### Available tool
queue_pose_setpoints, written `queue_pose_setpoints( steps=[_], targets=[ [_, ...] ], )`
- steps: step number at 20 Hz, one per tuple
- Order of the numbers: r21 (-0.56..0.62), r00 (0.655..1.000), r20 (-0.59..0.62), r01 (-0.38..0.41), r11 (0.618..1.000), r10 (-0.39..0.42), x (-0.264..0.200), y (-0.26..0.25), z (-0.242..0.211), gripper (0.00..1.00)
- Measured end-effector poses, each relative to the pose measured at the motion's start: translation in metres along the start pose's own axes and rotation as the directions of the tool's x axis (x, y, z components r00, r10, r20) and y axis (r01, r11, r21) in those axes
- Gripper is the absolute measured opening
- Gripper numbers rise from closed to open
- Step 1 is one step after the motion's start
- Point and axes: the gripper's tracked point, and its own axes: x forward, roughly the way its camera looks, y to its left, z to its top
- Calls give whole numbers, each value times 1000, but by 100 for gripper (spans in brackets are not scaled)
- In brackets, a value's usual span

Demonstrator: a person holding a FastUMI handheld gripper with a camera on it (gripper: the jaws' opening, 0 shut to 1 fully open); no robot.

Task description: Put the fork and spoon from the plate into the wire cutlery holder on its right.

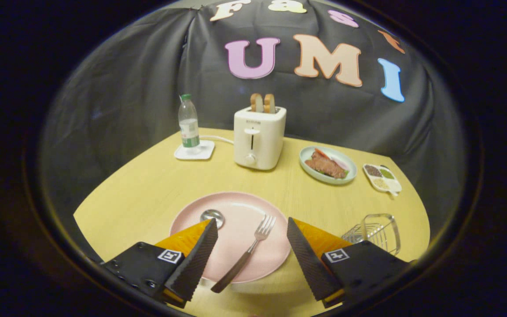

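Note:
A pink plate [240, 211] lies on the yellow table just ahead of my fingers. On it rests a fork [248, 251] with a dark brown handle, tines pointing away, lying in the gap between my two fingers. A spoon's metal bowl [212, 216] shows beside the tip of the left finger, which hides its handle. The wire cutlery holder [374, 232] stands to the right of the plate, just beyond the right finger. My gripper [251, 225] hovers above the plate's near side, open wide, touching nothing.
Beyond the plate stand a white toaster [259, 137] with two bread slices, a water bottle [189, 124] on a white coaster, a green plate of food [327, 164] and a small white divided dish [382, 178]. Black cloth walls the table's far side.

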Motion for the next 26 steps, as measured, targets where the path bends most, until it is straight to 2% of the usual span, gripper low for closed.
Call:
queue_pose_setpoints(
  steps=[7,16,19,26],
  targets=[
    [-15,988,-154,0,1000,-2,18,6,-51,98],
    [-37,975,-219,42,998,-49,24,0,-63,36],
    [-20,968,-250,29,999,-33,23,1,-66,15],
    [-40,948,-318,-3,999,-10,19,-2,-63,10]
  ],
)
